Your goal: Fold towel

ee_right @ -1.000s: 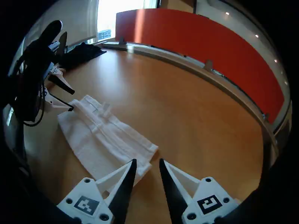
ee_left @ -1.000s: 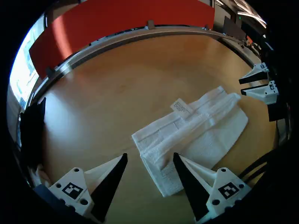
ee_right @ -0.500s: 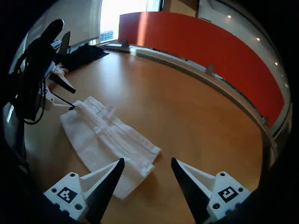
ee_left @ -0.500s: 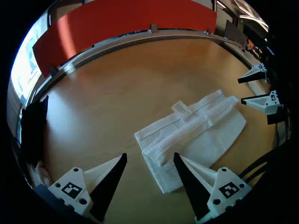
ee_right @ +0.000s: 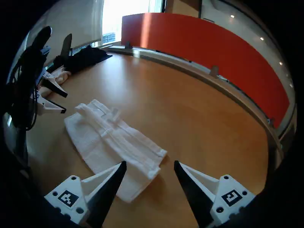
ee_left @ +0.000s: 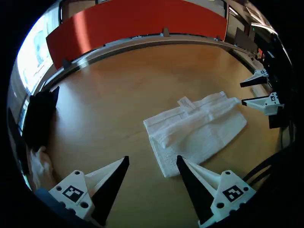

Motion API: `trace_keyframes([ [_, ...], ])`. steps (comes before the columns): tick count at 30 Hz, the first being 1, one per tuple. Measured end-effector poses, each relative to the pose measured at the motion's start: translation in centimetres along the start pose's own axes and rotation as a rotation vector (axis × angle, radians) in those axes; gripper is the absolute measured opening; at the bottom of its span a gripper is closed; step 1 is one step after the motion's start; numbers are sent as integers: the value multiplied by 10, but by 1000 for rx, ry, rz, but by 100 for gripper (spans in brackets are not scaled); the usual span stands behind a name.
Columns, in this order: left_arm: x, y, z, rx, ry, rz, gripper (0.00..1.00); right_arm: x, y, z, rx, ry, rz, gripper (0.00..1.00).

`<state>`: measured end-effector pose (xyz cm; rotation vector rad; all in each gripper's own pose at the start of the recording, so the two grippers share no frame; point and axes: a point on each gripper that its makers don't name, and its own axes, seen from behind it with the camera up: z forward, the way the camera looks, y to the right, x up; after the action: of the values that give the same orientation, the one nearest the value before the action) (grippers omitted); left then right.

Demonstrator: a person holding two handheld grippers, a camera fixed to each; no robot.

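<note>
White towel (ee_left: 197, 129), seemingly farther from left gripper (ee_left: 152, 157)

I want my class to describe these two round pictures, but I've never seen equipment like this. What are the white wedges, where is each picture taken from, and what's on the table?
There is no robot here: a person holds a two-finger tool in each hand. Each picture comes from a camera riding on one tool and looking forward along its jaws, which are the wedges you see. The left gripper and the right gripper both have their jaws open and hold nothing. A white towel, folded over with a rumpled ridge, lies on a wooden table. A red panel runs behind the table's far edge.
</note>
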<state>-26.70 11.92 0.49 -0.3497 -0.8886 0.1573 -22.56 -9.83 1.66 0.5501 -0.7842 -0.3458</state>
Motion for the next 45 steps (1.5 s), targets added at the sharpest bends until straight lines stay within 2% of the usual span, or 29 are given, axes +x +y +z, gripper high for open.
trace_keyframes([
  [14,-51,2,-43,38,17,-93,93,9,-24,11,46,6,-54,97],
  [25,-98,-3,-81,85,26,-216,93,21,-52,28,98,0,-109,97],
  [31,-127,-9,-98,116,16,-258,92,32,-72,39,130,2,-138,97],
  [38,-153,-12,-110,144,-1,-306,93,40,-88,52,152,0,-169,97],
  [45,-160,-16,-115,159,4,-335,92,40,-89,60,153,-7,-181,97],
])
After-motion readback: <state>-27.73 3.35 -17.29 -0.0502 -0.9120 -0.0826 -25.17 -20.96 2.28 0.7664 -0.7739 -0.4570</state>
